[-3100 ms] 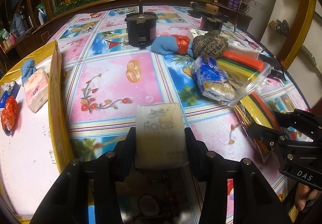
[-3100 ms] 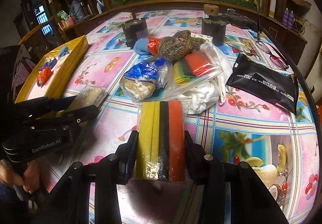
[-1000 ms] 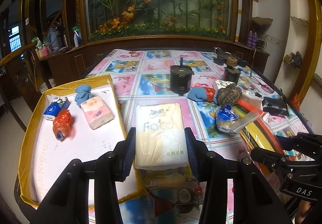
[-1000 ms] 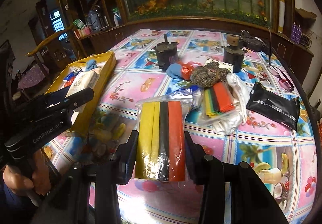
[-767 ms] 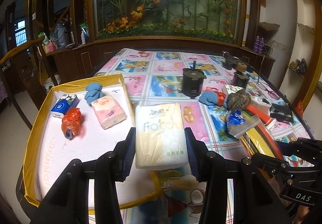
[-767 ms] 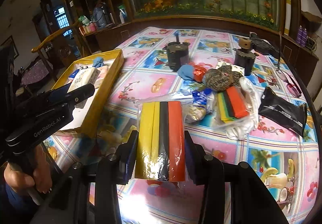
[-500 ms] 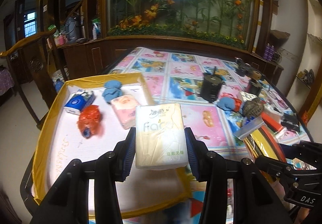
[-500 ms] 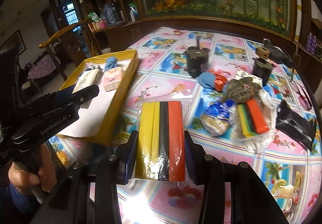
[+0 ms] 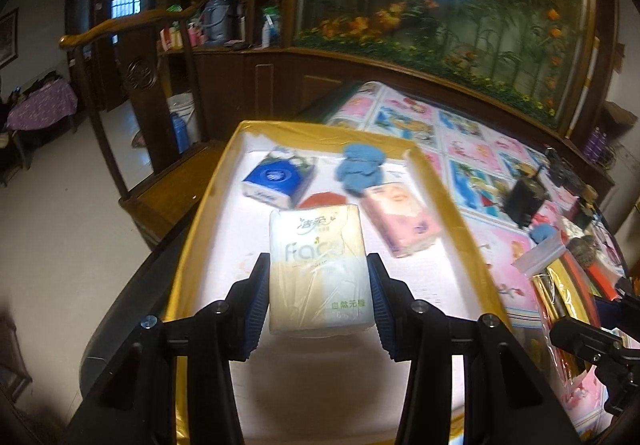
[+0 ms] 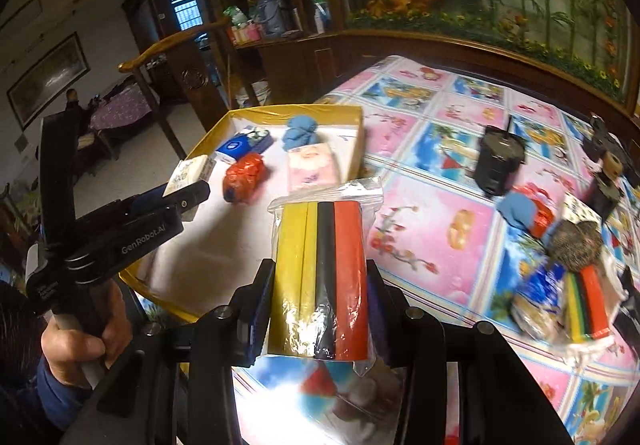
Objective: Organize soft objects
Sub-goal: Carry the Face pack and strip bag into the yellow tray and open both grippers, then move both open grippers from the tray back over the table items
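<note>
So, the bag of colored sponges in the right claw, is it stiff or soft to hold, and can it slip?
Probably soft and light: the bag of colored sponges looks like foam strips. The right claw grips it by both sides, so it may squash a little. Its shiny, loose plastic wrap could be slippery.

Two wrist fisheyes, angled down along the fingers, close above one shared gold-rimmed tray (image 9: 448,197) (image 10: 352,109).
</note>
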`<state>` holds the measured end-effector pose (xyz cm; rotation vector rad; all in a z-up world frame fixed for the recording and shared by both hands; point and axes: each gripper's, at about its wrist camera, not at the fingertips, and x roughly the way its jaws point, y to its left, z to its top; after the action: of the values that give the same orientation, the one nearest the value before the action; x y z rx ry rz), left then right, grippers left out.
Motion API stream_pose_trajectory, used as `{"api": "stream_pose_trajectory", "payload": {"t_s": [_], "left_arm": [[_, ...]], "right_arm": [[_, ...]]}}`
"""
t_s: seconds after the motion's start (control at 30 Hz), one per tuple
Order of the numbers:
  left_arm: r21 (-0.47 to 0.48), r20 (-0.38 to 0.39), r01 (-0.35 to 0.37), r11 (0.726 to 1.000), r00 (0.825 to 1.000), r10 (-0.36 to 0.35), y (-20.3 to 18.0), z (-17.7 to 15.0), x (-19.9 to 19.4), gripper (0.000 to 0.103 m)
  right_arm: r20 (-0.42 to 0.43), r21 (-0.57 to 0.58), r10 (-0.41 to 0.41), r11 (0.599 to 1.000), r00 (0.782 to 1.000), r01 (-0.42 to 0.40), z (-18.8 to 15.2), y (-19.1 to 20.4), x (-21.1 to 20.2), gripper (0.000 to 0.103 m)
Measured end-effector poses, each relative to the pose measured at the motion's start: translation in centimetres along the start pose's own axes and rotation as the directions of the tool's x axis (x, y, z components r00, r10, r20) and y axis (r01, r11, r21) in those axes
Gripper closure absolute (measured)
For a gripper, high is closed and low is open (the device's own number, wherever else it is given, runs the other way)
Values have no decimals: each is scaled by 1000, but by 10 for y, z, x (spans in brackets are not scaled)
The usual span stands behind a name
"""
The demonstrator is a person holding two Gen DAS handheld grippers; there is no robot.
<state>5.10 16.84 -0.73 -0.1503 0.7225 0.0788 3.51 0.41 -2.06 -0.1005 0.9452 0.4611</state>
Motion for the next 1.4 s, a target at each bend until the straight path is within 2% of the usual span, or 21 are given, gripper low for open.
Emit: {"api": "stream_pose_trajectory", "payload": {"t_s": [0.23,0.57,0.9,0.93,1.0,1.03,1.13,1.4], "left_arm": [[-31,-80,-11,999,997,8,21,-4,20,58],[-20,-119,-20,1000,993,17,26,-8,33,58],[-17,-129,-33,999,991,30,25,-8,36,55],[-21,-131,-32,999,991,29,25,-8,36,53],[-25,-127,-31,999,991,28,24,-7,35,42],[-25,-123,-31,999,992,28,24,-7,34,41],[-15,-114,-33,999,993,31,20,-6,29,41],[13,-71,-26,1000,997,27,0,-1,3,41]], "right_arm": [[-106,0,54,999,993,-54,12,24,61,57],[-155,10,61,998,986,-61,17,29,101,56],[-136,-8,80,997,987,-82,16,32,100,52],[-135,-10,87,996,987,-90,15,32,99,48],[-125,-17,94,995,988,-97,14,32,95,37],[-117,-20,94,995,989,-97,14,31,92,35],[-97,-10,109,994,989,-110,12,28,82,35],[41,70,160,984,986,-163,-4,-10,19,35]]}}
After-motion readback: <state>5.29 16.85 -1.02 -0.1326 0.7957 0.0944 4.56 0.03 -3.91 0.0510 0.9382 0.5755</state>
